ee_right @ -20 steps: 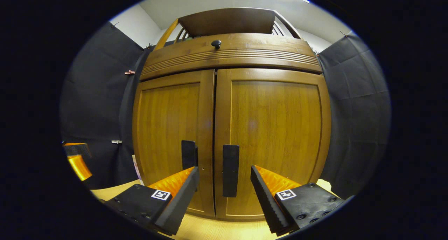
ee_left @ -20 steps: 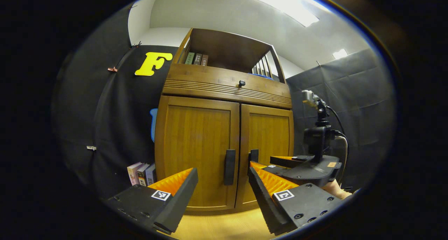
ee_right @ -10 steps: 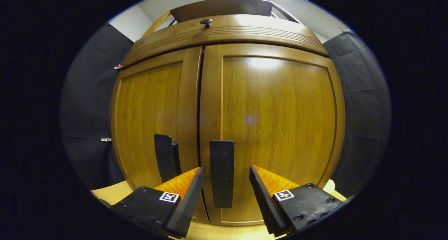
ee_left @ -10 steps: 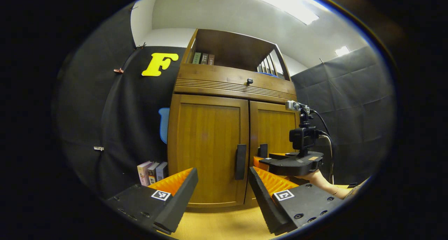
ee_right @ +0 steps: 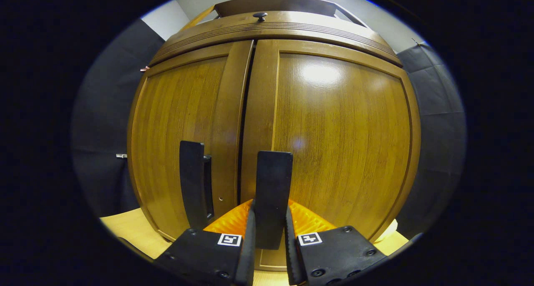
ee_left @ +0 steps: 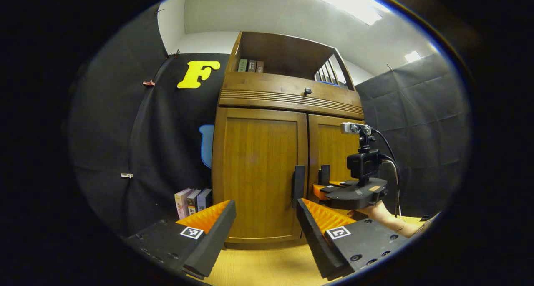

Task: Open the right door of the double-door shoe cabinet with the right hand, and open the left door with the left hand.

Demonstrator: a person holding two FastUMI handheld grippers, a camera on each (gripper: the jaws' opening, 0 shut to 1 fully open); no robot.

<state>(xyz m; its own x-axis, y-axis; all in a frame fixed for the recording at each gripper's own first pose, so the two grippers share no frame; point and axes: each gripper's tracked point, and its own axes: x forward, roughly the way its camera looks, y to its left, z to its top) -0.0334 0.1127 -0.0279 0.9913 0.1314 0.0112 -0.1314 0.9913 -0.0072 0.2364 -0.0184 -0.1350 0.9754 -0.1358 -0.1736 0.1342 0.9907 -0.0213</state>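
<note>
The wooden shoe cabinet stands ahead with both doors shut. In the right gripper view the right door is very close, and my right gripper is shut on its dark vertical handle, a finger pressing each side. The left door's handle is just to its left. In the left gripper view my left gripper is open and holds nothing, some way short of the left door and its handle. The right gripper is at the right handle.
Several books stand on the floor left of the cabinet, against the black cloth wall. A drawer with a small knob sits above the doors, with books on the open shelf. A hand holds the right gripper. Wooden floor lies below.
The right gripper moved in to the right door's handle and shut on it. The left gripper drew back slightly and stayed open. Both doors stayed shut.
</note>
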